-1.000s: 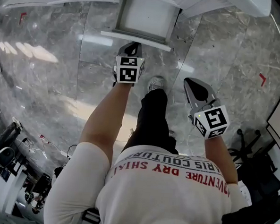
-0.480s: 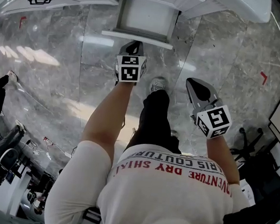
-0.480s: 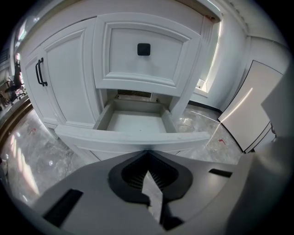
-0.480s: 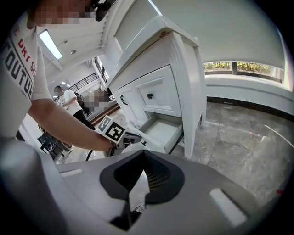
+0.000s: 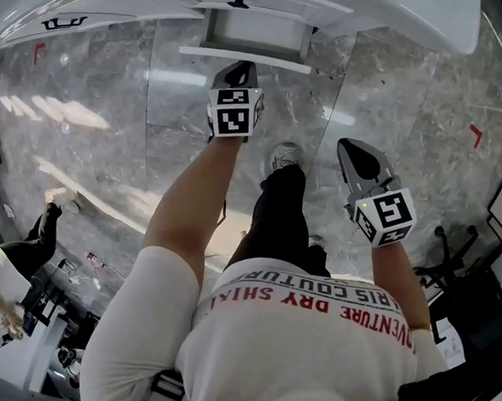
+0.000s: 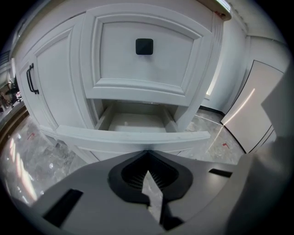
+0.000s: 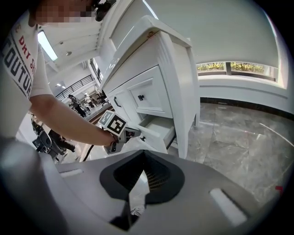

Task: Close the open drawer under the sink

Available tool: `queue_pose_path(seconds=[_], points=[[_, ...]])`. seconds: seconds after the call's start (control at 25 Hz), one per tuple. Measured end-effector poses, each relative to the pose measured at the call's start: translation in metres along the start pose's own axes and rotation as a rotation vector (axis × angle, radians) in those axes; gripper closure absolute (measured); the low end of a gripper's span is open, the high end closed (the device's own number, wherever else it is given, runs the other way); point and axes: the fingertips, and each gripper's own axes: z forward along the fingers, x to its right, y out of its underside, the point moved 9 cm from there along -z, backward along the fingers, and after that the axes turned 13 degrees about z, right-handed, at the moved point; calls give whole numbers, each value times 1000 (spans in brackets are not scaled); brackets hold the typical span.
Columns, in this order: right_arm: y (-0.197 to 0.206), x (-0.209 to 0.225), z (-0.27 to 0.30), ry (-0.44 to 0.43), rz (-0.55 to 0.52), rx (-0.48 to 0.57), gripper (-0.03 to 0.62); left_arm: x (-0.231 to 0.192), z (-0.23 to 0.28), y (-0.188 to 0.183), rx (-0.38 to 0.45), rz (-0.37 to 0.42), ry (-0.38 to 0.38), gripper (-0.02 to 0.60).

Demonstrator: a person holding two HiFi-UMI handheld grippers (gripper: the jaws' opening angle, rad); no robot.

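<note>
The white drawer (image 5: 255, 30) stands part open at the base of the sink cabinet (image 5: 398, 14), its front panel (image 5: 243, 58) facing me. My left gripper (image 5: 239, 70) is shut and empty, its tip at the front panel's middle. In the left gripper view the front panel (image 6: 133, 137) runs just past the closed left gripper tip (image 6: 147, 152), and the bare drawer inside (image 6: 135, 121) shows behind it. My right gripper (image 5: 356, 156) hangs shut and empty over the floor to the right. The right gripper view shows the closed right gripper tip (image 7: 144, 152), the left gripper (image 7: 130, 134) and the drawer (image 7: 158, 129) from the side.
A cabinet door with a black handle (image 6: 31, 79) is left of the drawer, and a black knob (image 6: 144, 46) sits on the panel above. My shoe (image 5: 281, 157) is on the marble floor below the drawer. Another person (image 5: 9, 278) stands at lower left; a chair base (image 5: 451, 250) is at right.
The left gripper has moved forward with the drawer front, and the drawer now sticks out less. The right gripper has barely moved. A person has come into view at lower left.
</note>
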Motion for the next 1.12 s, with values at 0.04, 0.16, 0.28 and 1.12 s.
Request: queue_pose_path(seconds=[0.04,0.16,0.28,1.12], points=[[-1,3,0,10,-1,9,592,-2,4,-5,5,3,1,580],[-6,12,-1,31,9,29,592,-8,14,-19,22,7,1,580],[-12,22,-4,50,26,44,592,-10,24,-30,39,11,-2,580],[-15,36,-4,84,89,58,592,-27,65,-84,64,8,-10,580]])
